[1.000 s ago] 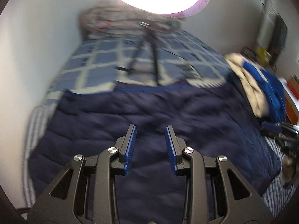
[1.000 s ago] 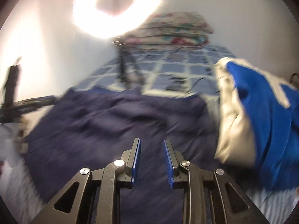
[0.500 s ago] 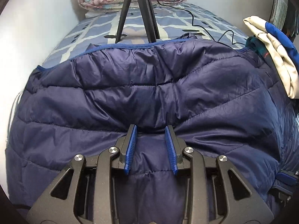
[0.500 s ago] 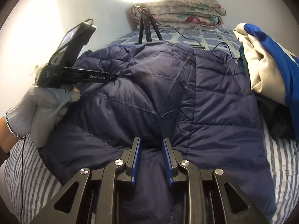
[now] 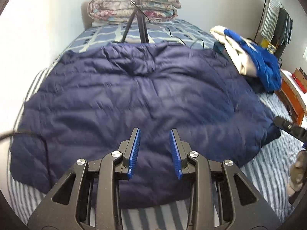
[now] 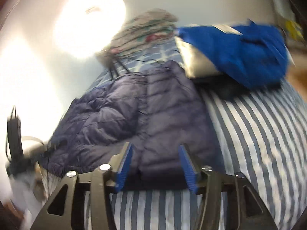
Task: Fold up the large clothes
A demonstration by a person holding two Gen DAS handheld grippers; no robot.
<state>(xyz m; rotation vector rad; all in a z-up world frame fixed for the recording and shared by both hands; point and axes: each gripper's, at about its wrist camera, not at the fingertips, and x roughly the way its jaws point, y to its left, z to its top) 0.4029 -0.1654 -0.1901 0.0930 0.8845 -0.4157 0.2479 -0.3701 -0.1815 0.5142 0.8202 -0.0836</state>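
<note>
A navy quilted down jacket [image 5: 145, 99] lies spread across the striped bed [image 5: 272, 168]; it also shows in the right wrist view [image 6: 157, 111]. My left gripper [image 5: 155, 149] is open and empty, hovering over the jacket's near edge. My right gripper [image 6: 155, 164] is wide open and empty, low at the jacket's near right corner, above the striped sheet [image 6: 264, 134]. The other handheld gripper shows at the right edge of the left wrist view [image 5: 289, 128] and at the left edge of the right wrist view [image 6: 14, 132].
A blue and cream garment pile [image 5: 249, 57] lies right of the jacket, also in the right wrist view [image 6: 236, 49]. A tripod [image 5: 137, 26] stands on the checked blanket [image 5: 165, 32] before a folded floral quilt [image 5: 134, 7]. Clothes [image 5: 278, 25] hang on the right wall.
Both grippers have pulled back from the jacket and its far edge has dropped flat. The right gripper's jaws have opened wider and it has swung toward the jacket's right side.
</note>
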